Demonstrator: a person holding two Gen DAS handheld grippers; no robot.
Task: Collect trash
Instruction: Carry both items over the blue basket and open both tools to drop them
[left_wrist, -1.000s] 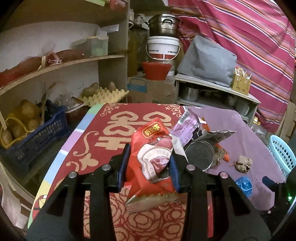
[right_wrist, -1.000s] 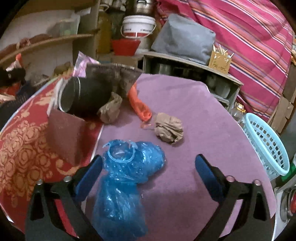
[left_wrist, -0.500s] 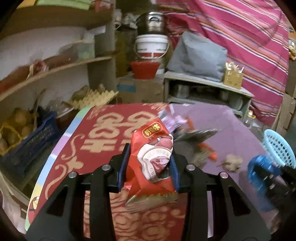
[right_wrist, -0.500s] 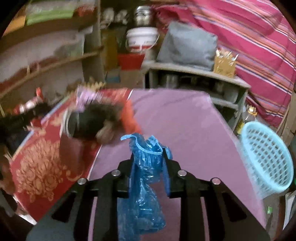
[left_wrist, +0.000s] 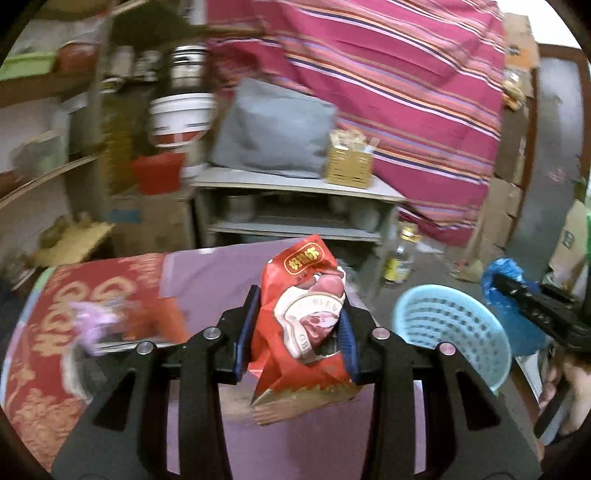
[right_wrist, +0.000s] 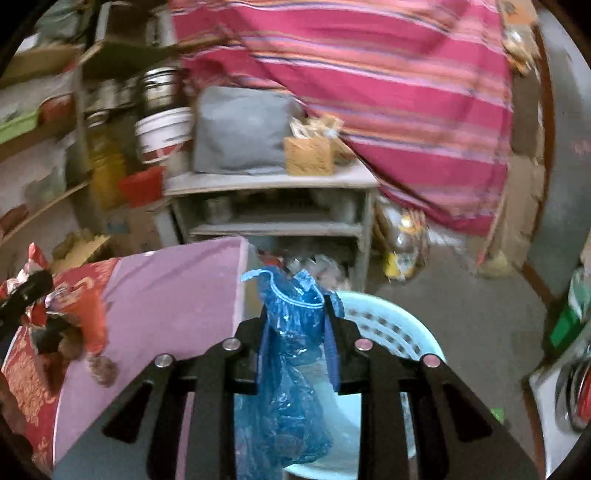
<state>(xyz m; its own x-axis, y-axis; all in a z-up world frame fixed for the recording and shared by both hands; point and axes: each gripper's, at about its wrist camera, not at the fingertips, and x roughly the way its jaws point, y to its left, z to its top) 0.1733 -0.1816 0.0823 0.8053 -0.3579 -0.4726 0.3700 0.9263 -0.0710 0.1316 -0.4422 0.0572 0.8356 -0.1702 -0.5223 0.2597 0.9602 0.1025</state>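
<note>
Between the left gripper pads, a red snack bag sits clenched above the purple table; its yellow label is unreadable. Right gripper pinches a blue plastic bag over the pale-blue basket, partly hidden.

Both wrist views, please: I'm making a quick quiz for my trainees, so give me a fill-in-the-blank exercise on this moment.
1. The left gripper is shut on a ____ snack packet.
2. The right gripper is shut on a crumpled ____ plastic bag.
3. The bag hangs over a light blue ____.
4. The table wears a ____ cloth beside a red one.

Missing words: red; blue; basket; purple
</note>
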